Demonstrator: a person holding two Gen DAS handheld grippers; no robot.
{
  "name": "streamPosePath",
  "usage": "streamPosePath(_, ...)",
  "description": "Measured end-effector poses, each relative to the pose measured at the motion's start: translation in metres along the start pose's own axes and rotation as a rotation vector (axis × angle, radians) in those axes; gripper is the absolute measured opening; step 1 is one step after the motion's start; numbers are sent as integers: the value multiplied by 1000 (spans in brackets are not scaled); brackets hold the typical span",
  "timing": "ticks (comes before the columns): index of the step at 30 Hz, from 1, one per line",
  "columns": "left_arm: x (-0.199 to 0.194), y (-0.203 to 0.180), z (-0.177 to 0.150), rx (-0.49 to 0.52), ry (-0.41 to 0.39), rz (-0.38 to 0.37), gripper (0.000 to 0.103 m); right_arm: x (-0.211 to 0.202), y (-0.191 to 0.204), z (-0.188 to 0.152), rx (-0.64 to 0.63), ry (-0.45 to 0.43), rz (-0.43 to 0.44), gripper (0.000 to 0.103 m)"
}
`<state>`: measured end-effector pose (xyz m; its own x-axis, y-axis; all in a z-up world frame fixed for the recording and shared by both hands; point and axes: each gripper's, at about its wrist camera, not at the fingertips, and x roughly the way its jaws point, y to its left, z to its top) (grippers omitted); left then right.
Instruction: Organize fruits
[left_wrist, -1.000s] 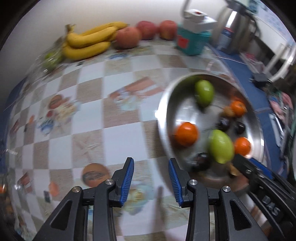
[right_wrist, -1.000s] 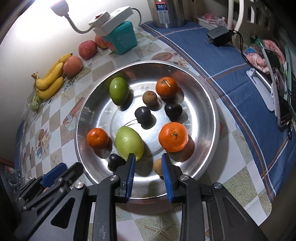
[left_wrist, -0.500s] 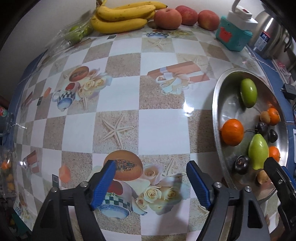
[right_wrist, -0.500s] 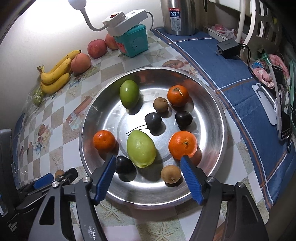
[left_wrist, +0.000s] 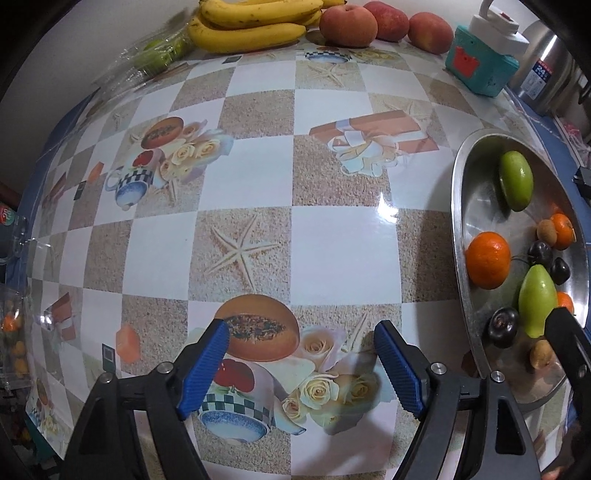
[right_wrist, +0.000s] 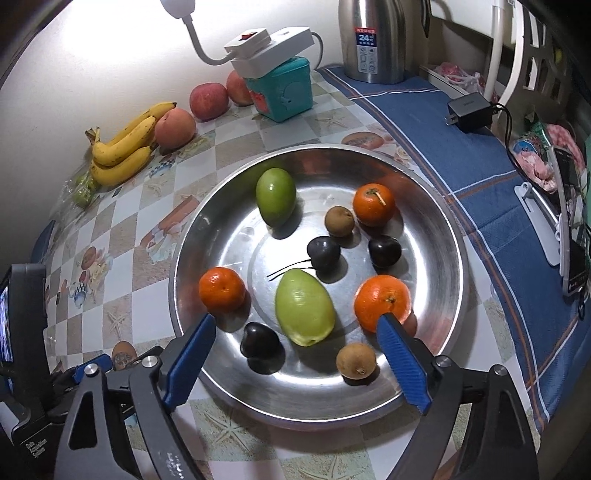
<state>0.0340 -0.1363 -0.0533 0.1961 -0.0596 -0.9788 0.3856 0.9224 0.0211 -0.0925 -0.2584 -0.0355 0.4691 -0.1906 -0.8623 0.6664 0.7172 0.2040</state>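
Note:
A steel bowl (right_wrist: 439, 229) holds two green mangoes (right_wrist: 304, 312), three oranges (right_wrist: 382, 302), dark plums (right_wrist: 260, 345) and small brown fruits (right_wrist: 355, 361). My right gripper (right_wrist: 295, 345) is open and empty, hovering over the bowl's near rim, with the lower mango between its fingers. My left gripper (left_wrist: 301, 354) is open and empty over the checkered tablecloth, left of the bowl (left_wrist: 461, 206). Bananas (left_wrist: 251, 22) and peaches (left_wrist: 348, 20) lie at the far edge by the wall.
A teal box (right_wrist: 282, 90) with a white power strip on it stands behind the bowl. A steel kettle (right_wrist: 373, 37) stands at the back. A charger (right_wrist: 469, 110) and other clutter lie on the blue cloth (right_wrist: 480, 177) to the right. A bag of green fruit (left_wrist: 155, 59) lies by the bananas.
Both grippers have opened wide from nearly shut. The left gripper has swung left, away from the bowl, over the tablecloth. The right gripper has drawn back slightly.

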Motion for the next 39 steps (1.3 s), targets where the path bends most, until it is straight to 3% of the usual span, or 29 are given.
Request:
streamPosePath(1, 0, 3, 0, -16, -7, 2, 83, 0, 1, 0, -3, -4, 1, 101)
streamPosePath(11, -13, 15, -9, -7, -77, 78, 83, -5, 10, -3, -21, -28, 13, 101)
streamPosePath(20, -19, 25, -25, -15, -19, 150, 84, -17, 24, -18, -62, -45, 16, 101)
streamPosePath(23, -21, 35, -30, -39, -2, 139, 83, -22, 26, -25, -63, -50, 19, 101)
streamPosePath(28, -37, 51, -42, -92, -21, 57, 83, -30, 27, -37, -56, -45, 37, 101)
streamPosePath(39, -59, 66, -76, -68, -80, 63, 83, -40, 35, -63, -106, -14, 13, 101)
